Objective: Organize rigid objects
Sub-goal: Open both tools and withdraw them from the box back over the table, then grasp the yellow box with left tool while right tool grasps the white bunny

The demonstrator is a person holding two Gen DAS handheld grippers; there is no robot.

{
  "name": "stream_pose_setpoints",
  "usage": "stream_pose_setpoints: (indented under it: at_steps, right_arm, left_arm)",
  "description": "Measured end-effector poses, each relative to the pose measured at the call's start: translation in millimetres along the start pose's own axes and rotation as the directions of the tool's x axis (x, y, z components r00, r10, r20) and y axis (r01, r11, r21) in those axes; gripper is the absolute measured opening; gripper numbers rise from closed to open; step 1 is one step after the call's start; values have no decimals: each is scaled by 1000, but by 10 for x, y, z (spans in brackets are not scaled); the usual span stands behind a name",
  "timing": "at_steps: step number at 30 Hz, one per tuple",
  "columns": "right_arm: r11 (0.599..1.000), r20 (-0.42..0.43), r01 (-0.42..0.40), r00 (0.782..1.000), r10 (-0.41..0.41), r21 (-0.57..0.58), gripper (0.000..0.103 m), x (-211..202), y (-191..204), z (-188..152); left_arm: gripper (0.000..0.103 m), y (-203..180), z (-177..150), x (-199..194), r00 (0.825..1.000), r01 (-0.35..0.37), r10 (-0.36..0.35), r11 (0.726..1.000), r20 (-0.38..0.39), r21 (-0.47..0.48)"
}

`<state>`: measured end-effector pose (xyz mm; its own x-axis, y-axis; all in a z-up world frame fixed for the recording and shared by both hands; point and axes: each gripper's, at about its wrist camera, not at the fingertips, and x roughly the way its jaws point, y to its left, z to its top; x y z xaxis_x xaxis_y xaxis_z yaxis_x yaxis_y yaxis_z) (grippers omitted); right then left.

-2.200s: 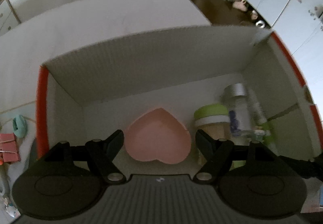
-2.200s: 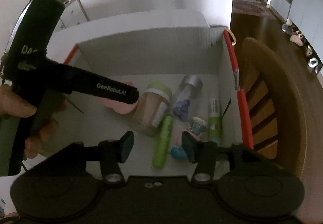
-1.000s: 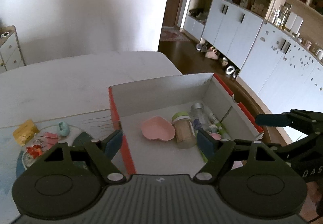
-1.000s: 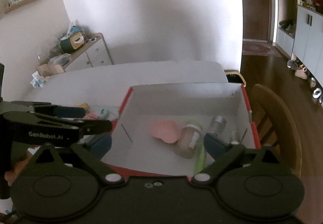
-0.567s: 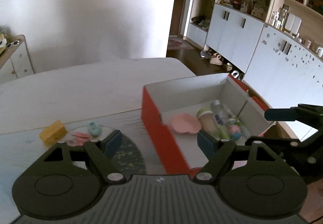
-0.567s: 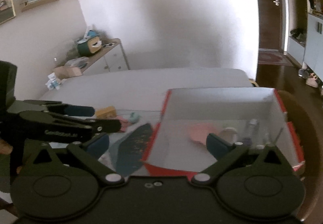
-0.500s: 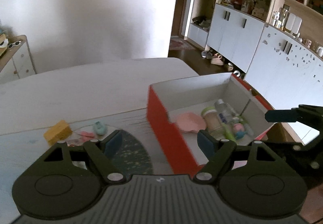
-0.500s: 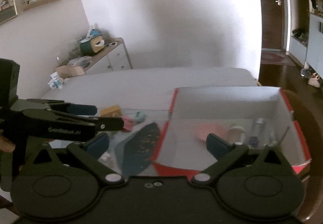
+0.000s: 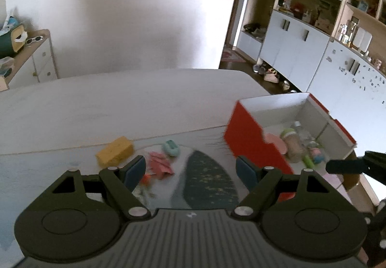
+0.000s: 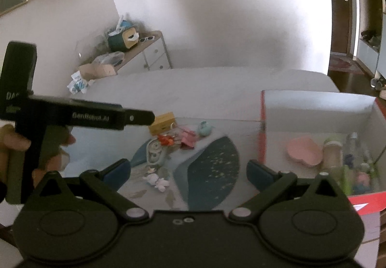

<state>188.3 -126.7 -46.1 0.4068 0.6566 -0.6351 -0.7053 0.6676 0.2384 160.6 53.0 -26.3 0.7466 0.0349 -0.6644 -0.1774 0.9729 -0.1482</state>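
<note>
Left wrist view: left gripper (image 9: 190,169) spread wide, empty, raised above the table (image 9: 125,103) over the loose pile: yellow block (image 9: 114,151), teal clip (image 9: 170,148), pink binder clips (image 9: 160,163) near the table's front edge. Red-walled box (image 9: 251,144) at the right edge, already holding pink heart dish (image 9: 275,142), jar (image 9: 290,141) and bottles (sorted, apparently). Probably lined up for another pick.

Right wrist view: right gripper (image 10: 188,175) likewise agape, carrying nothing, hovering over the dark mat patch (image 10: 212,171). Same clutter left of the box (image 10: 313,108); heart dish (image 10: 304,150) lying flat inside. Small white-pink trinket (image 10: 156,181) closest to the fingers.
</note>
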Motion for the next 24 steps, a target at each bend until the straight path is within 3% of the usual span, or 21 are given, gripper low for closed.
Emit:
stream_pose_setpoints:
  at_steps: [17,24]
  right_arm:
    - [995,-127,-5,992,-8,-102,92,828,598,-118]
    - [972,-165,-1,985,-39,-235,86,1121,790,-192]
  left_arm:
    - [82,1040,-81,534,993,-109,107,993,-53,-34]
    - [82,1257,-114,921,990,-110,105,993,-96,-52]
